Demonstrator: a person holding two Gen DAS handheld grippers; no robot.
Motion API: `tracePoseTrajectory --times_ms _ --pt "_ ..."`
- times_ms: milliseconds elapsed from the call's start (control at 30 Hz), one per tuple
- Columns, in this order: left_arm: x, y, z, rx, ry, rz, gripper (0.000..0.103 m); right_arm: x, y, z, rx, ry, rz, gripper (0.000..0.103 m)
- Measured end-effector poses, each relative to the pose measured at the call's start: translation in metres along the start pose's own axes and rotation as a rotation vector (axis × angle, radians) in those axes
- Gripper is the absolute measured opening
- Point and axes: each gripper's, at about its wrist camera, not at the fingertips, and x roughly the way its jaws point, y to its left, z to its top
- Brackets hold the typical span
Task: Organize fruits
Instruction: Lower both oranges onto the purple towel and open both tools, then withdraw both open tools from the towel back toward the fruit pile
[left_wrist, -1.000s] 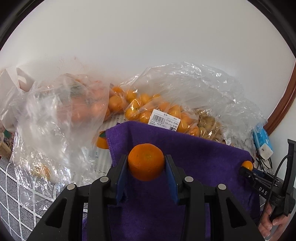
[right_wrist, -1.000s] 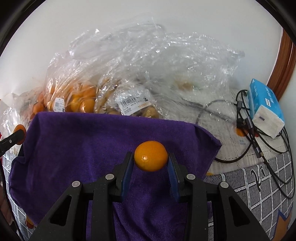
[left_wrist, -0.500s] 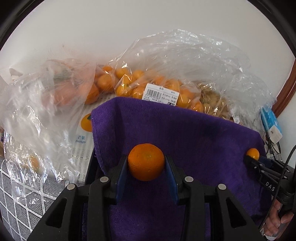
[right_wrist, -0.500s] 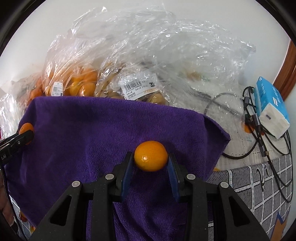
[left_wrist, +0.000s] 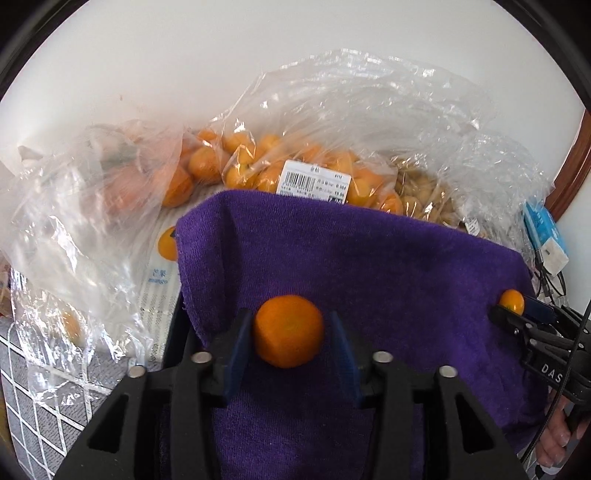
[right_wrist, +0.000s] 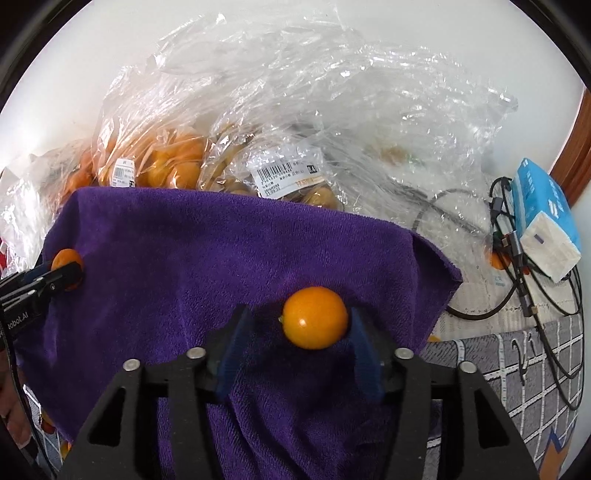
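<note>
My left gripper (left_wrist: 289, 339) has its jaws parted; a matt orange mandarin (left_wrist: 289, 331) sits between the blue pads on the purple towel (left_wrist: 369, 266), touching the left pad with a small gap at the right. My right gripper (right_wrist: 301, 332) is open wide; a glossy orange fruit (right_wrist: 314, 317) lies between its pads on the purple towel (right_wrist: 184, 258), clear of the left pad. The right gripper also shows at the right edge of the left wrist view (left_wrist: 517, 306), the left gripper at the left edge of the right wrist view (right_wrist: 62, 269).
Clear plastic bags of orange fruit (left_wrist: 280, 166) and pale brown fruit (right_wrist: 280, 184) lie behind the towel against the white wall. A blue and white tissue pack (right_wrist: 543, 221) and dark cables (right_wrist: 517, 280) lie at the right. A grey checked cloth (right_wrist: 517, 369) covers the table.
Both grippers have moved forward and down over the towel. Both have opened their jaws, the right one widely, and both fruits now rest on the towel.
</note>
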Motion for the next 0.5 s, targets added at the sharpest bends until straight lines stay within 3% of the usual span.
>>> tracePoseTrajectory --times_ms 167,367,500 --pt "-0.018 -0.003 0.004 -0.005 -0.045 0.007 0.054 -0.029 -0.003 0.002 0.012 -0.084 0.026 0.073" --pt "-0.053 -0.016 0.012 0.035 -0.125 0.004 0.054 -0.07 -0.002 0.01 0.061 -0.124 0.074 0.073" --pt "-0.077 -0.026 0.015 0.086 -0.172 0.025 0.054 -0.102 0.001 0.003 0.07 -0.177 0.014 0.073"
